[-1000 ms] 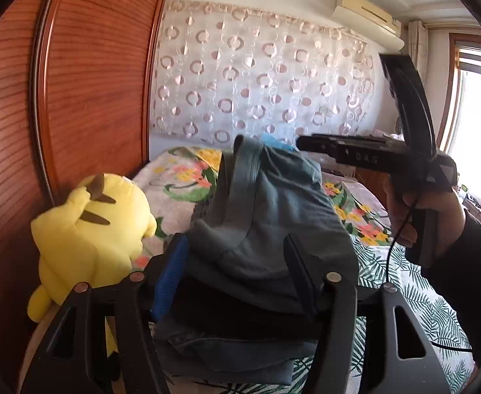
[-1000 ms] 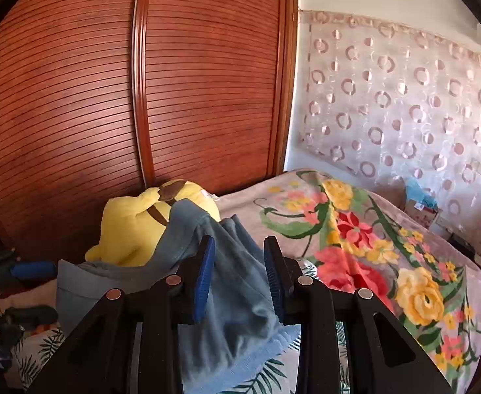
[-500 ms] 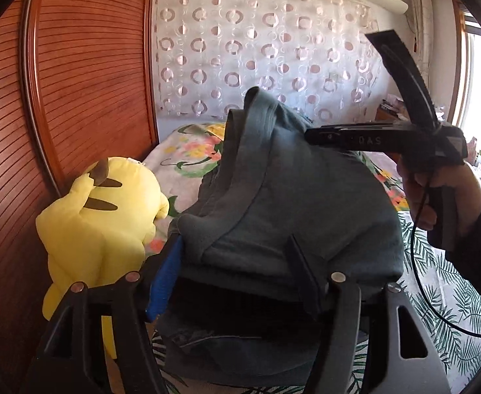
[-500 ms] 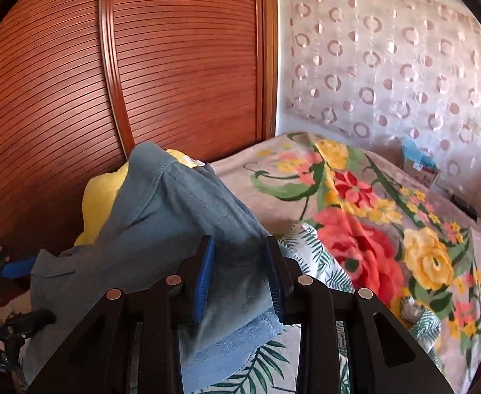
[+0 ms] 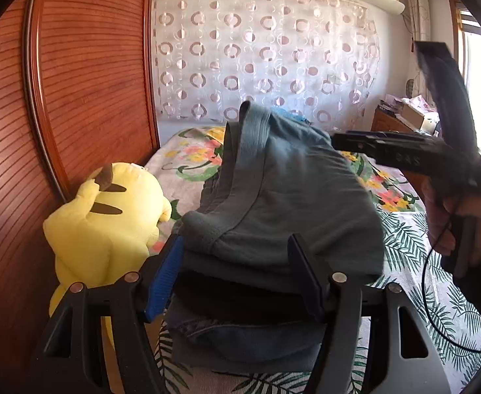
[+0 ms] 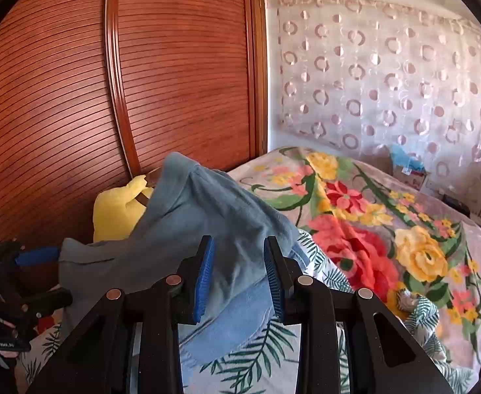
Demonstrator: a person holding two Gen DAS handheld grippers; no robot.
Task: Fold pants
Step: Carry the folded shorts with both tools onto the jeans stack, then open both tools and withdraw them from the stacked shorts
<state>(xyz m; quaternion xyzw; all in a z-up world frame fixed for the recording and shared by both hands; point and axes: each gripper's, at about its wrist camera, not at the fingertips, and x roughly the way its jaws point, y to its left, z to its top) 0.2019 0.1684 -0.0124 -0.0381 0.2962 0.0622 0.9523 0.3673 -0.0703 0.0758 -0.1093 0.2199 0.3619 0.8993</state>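
The blue-grey pants (image 5: 283,203) are bunched and held up over the bed. My left gripper (image 5: 237,262) has its jaws wide with a thick folded bundle of the pants between them, pressing on the fabric. In the right wrist view the pants (image 6: 214,226) drape from a raised peak down through my right gripper (image 6: 237,272), whose blue pads (image 6: 204,275) stand apart with cloth between and below them. The right gripper also shows in the left wrist view (image 5: 342,139), its tip at the pants' far edge.
A yellow plush toy (image 5: 109,223) sits against the wooden wardrobe door (image 5: 76,98) on the left. The bed has a floral blanket (image 6: 371,229) and a leaf-print sheet (image 5: 414,246). A curtain (image 5: 257,59) hangs behind. A cable (image 5: 437,289) dangles from the right gripper.
The right gripper has opened from nearly shut and the cloth slackens between its pads. The pants peak has dropped lower. The left gripper keeps its hold.
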